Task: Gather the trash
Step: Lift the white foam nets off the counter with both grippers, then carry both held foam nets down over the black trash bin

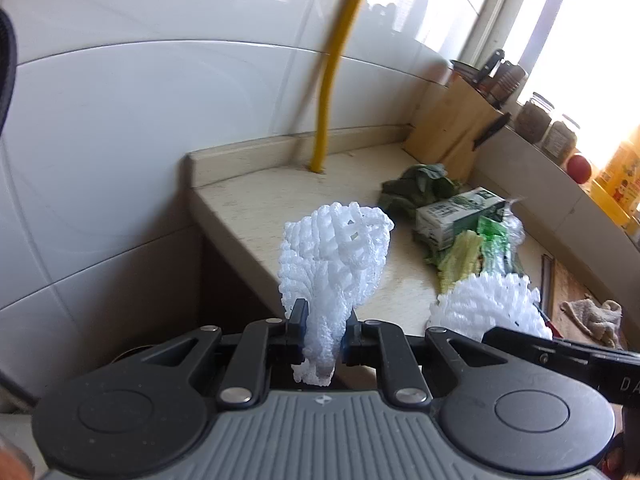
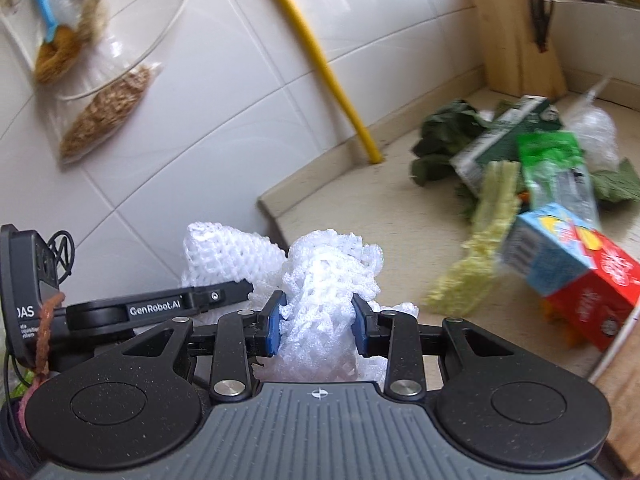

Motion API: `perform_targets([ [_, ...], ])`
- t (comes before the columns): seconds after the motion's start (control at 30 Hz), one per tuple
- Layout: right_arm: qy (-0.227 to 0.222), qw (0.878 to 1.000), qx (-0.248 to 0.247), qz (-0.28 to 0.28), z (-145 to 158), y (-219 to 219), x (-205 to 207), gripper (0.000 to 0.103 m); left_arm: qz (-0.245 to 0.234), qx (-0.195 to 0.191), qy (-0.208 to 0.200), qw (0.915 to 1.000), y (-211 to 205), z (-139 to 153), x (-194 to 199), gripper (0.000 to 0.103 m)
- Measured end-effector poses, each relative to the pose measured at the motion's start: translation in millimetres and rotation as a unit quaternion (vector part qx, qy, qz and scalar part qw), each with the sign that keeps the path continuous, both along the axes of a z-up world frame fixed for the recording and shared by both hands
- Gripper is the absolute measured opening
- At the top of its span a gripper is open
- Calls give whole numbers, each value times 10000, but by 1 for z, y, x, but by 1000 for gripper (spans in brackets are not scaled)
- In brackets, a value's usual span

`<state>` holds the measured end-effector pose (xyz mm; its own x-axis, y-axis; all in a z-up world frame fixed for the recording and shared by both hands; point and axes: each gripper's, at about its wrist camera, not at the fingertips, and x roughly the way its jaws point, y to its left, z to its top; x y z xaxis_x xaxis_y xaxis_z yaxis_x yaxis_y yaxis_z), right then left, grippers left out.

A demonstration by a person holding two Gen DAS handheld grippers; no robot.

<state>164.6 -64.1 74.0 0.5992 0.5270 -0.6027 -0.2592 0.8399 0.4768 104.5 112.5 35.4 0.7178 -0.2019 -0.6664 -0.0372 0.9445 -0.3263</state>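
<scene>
White foam netting (image 1: 334, 256), crumpled, stands pinched in the left claw (image 1: 323, 334) beyond the surface's (image 1: 256, 200) left edge; the right claw (image 2: 318, 324) squeezes a second foam net (image 2: 328, 280) alongside.

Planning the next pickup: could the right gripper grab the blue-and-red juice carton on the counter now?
Probably not: the right gripper is already shut on white foam fruit netting, though the blue-and-red juice carton lies unobstructed ahead.

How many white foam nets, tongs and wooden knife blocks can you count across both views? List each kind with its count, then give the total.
White foam nets: 2
Tongs: 2
Wooden knife block: 1
Total: 5
</scene>
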Motion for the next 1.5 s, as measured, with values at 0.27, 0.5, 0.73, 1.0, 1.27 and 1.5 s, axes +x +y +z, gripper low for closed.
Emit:
perform_targets([
  [0.27,-139,9990,75,428,6,41,-4,42,421,120,-135,9989,35,10,-35,13],
  [0.5,-209,9959,140,871,8,75,-4,42,803,194,-123,9965,56,9,-58,13],
  [0.73,-269,9907,114,1328,12,105,4,42,1278,346,-136,9911,71,13,-77,13],
  [1.0,-212,9851,7,1708,8,125,21,42,1702,449,-1,9844,77,9,-82,13],
  [1.27,38,9797,-104,2003,-11,141,39,42,1953,500,321,9789,76,-8,-77,13],
  [1.5,136,9760,-240,2160,-22,147,52,42,2085,641,548,9744,74,-19,-66,13],
])
